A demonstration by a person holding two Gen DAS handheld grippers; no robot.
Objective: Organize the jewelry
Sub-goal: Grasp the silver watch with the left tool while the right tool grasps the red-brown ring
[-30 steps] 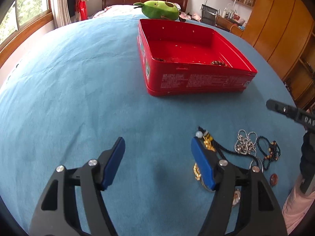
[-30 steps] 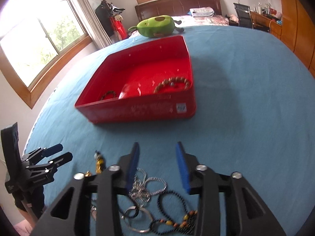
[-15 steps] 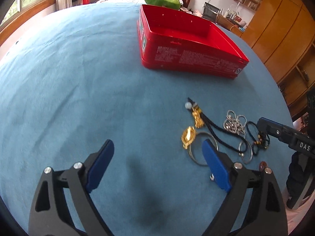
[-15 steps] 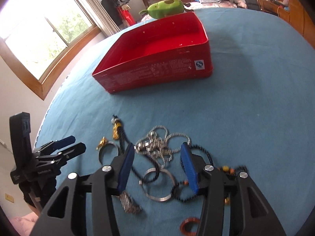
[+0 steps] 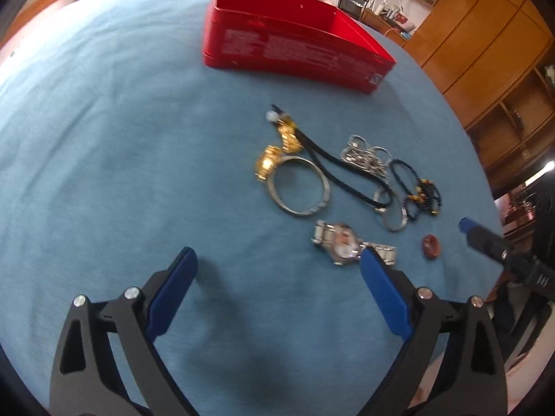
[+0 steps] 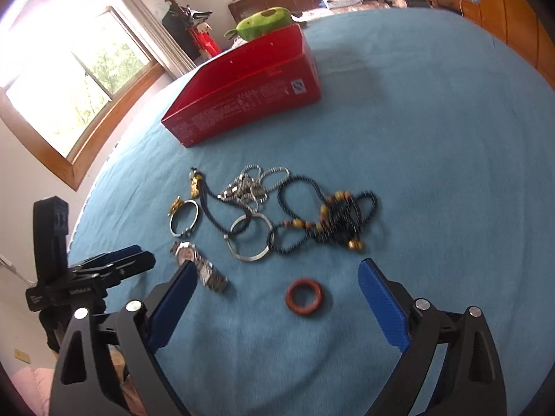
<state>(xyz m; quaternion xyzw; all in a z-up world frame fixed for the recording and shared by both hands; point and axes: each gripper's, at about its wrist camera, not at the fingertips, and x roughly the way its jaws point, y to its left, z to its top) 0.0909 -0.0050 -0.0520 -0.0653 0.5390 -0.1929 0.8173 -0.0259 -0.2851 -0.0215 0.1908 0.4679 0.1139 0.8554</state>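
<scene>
Loose jewelry lies on the blue cloth: a silver watch, a silver bangle with a gold charm, a black cord, a silver chain, a dark beaded necklace and a red-brown ring. The red tin box stands beyond them. My left gripper is open and empty, the watch by its right finger. My right gripper is open and empty above the ring.
A green plush toy lies behind the box. A window is at the left and wooden wardrobes at the right. The cloth's near edge runs just below both grippers.
Both grippers pulled back and up from the jewelry pile and opened wider. More of the jewelry, including the watch and ring, has come into view.
</scene>
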